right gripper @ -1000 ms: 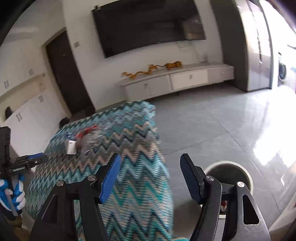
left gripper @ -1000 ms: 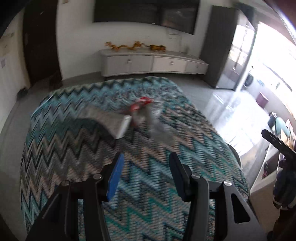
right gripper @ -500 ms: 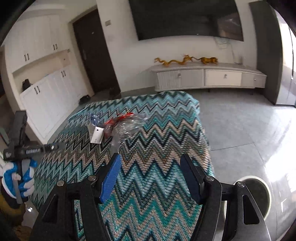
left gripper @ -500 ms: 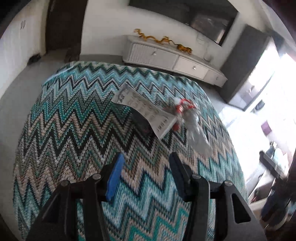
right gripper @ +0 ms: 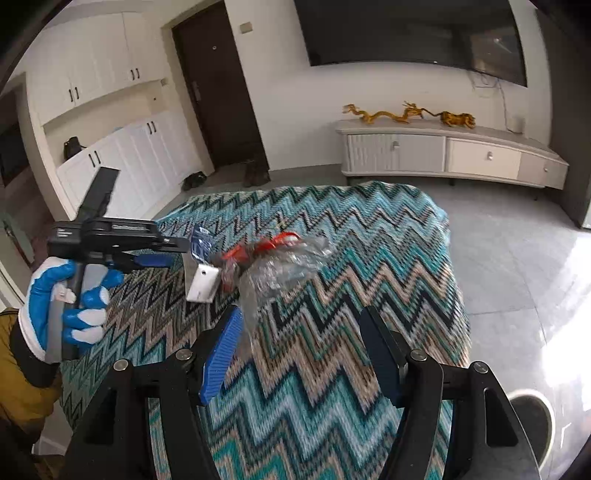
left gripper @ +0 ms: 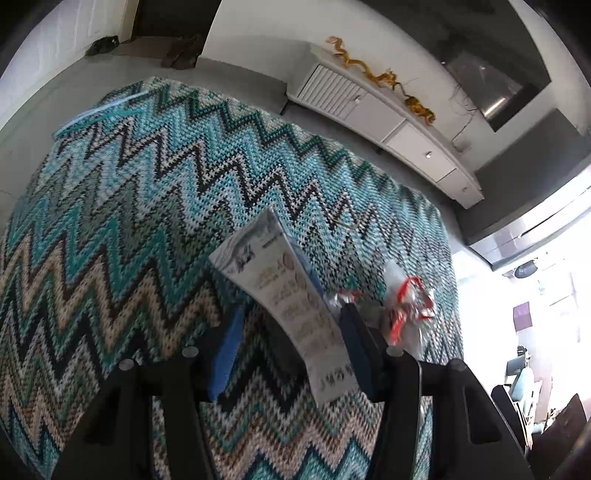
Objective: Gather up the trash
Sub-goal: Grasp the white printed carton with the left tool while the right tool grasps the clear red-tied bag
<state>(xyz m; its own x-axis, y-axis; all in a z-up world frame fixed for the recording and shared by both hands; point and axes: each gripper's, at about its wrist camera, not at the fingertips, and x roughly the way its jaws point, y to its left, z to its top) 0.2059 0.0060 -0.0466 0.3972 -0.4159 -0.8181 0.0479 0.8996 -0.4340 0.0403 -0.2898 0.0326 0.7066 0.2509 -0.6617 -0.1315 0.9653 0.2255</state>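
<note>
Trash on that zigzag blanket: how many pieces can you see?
2: a flat white packet between the left gripper's fingers, and a crumpled clear wrapper with red bits beside it. More may hide underneath.

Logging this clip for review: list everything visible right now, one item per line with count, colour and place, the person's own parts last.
carton: 1, white printed, flattened, tilted up on the cloth between the left gripper's open fingers
wrapper: 1, clear plastic with red print, crumpled, on the cloth right beside the carton
cloth: 1, teal, beige and black zigzag, covering the table
bin: 1, dark inside, on the floor right of the table
cabinet: 1, white, low, against the far wall
dragons: about 2, golden, on top of the cabinet
TV: 1, black, on the wall
door: 1, dark brown, left of the TV
left gripper: 1, black with blue pads, open
right gripper: 1, black with blue pads, open, above the cloth
hand: 1, blue and white glove, holding the left gripper
</note>
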